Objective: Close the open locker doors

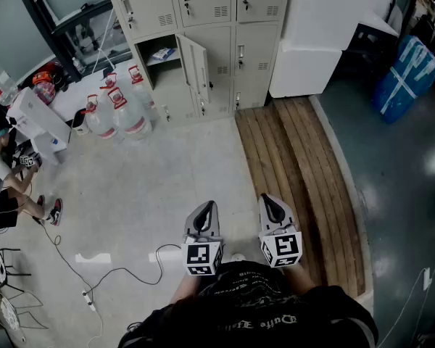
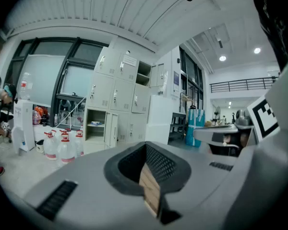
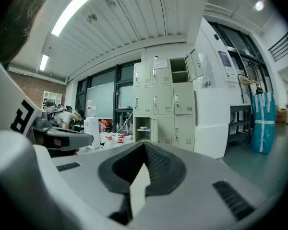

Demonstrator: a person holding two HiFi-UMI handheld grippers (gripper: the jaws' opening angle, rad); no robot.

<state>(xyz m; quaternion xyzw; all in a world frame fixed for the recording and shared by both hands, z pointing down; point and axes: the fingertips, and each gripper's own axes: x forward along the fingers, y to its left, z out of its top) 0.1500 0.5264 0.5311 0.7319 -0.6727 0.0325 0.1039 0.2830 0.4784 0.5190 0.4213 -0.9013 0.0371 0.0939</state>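
Fingers of the left gripper (image 1: 207, 209) are pressed together with nothing between them; those of the right gripper (image 1: 270, 200) are likewise fully closed and empty. Both grippers are held side by side, low in front of the person. They point across the pale floor (image 1: 152, 187) toward the lockers (image 1: 225, 20), which stand well apart from them against the far wall. The bank is beige metal, three columns wide, and each door carries a small handle and a vent slot. Reading left to right, a cluster of clear water bottles (image 1: 116, 111) with red caps sits on the floor just beside the left column. In that column a lower compartment (image 1: 158, 60) stands open, showing a shelf with a small item lying on it. Its lower door (image 1: 194, 65) is swung out toward the room from the right edge of the opening. The middle and right columns at that level are shut. In the right gripper view a top compartment (image 3: 178, 71) in the right column is also open, dark inside, with its upper door (image 3: 194, 65) swung out to the right. A large white block (image 1: 315, 38) stands just beside the bank's right side. Wooden planks (image 1: 297, 165) lie on the floor in front of it.
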